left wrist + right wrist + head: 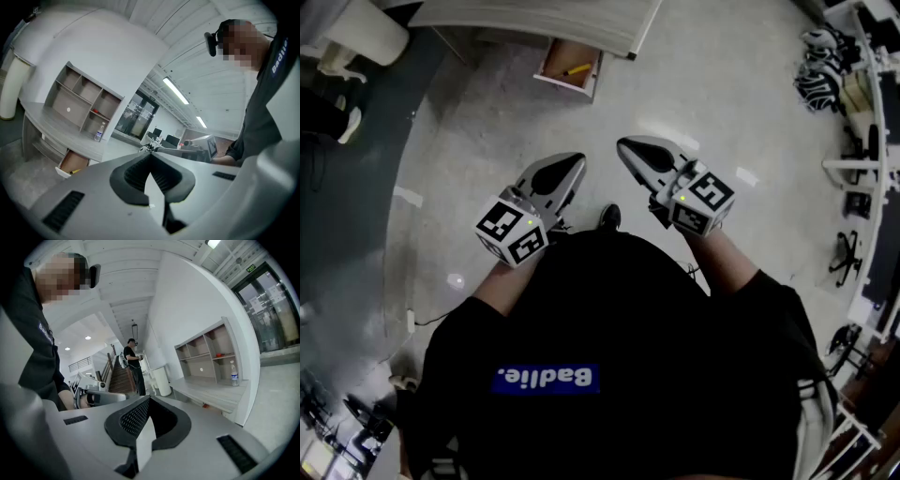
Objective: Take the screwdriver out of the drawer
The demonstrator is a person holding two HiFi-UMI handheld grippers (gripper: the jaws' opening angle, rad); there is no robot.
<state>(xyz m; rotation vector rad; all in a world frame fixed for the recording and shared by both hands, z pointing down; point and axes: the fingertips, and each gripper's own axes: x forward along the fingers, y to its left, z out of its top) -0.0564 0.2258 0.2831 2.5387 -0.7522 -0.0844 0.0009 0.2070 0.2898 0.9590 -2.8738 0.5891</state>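
Both hand-held grippers have jaws pressed together with nothing between them: left grey plastic gripper (pixel 578 161) and right grey plastic gripper (pixel 623 143), held at the person's waist. Open brown-floored drawer with white front (pixel 564 86) is well ahead of both tips. Yellow-handled screwdriver (pixel 576 69) lies on the drawer floor, long axis slanted across the drawer. Left gripper sits almost straight back from the drawer, right one slightly off to the side, both about equally far. Jaws likely need opening before reaching in.

The screwdriver (pixel 576 69) is coloured yellow, the drawer (pixel 555 54) brown inside; the left gripper (pixel 577 160) and right gripper (pixel 624 144) are finished grey, with black-and-white square markers (pixel 511 232).
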